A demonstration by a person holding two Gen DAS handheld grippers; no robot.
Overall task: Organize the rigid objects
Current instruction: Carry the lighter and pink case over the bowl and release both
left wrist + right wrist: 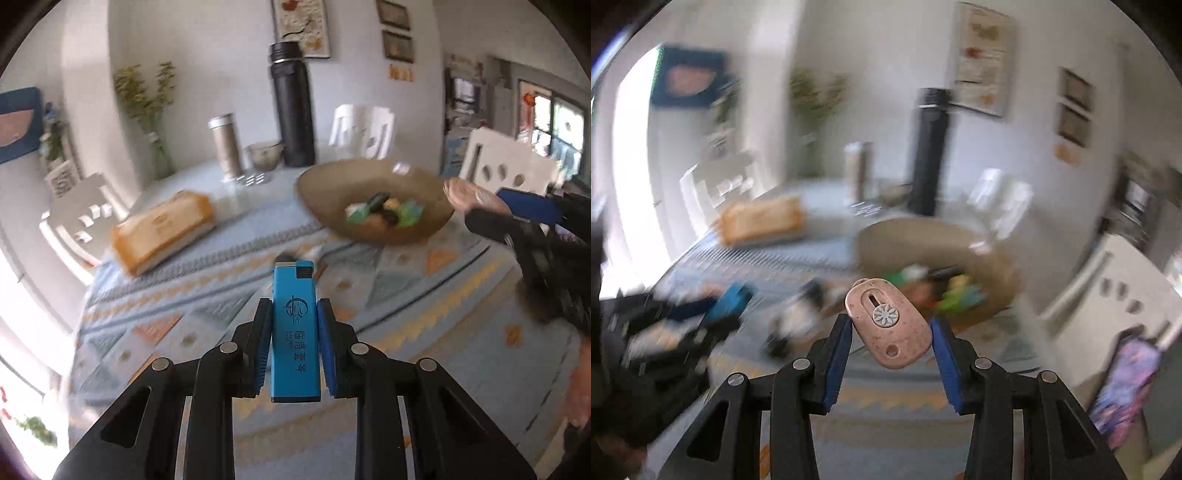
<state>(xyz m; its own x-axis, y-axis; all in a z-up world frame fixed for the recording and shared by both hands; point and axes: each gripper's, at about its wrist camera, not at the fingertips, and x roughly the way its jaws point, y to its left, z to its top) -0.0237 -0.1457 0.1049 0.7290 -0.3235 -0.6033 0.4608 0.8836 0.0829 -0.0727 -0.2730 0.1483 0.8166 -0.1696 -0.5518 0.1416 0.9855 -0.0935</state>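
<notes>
Ahead of the gripper, past the patterned tablecloth (424,314), stand a tall black flask (291,107), a smaller steel canister (226,144) and, ahead-left, an orange tissue box (162,230).

Both wrist cameras look forward and downward along their claws, raised above the worktop (258,435), facing the brown bowl (373,177). The left view sits left of the bowl (923,236), the right view nearer. Both share it and the black flask (291,103) behind.
</notes>
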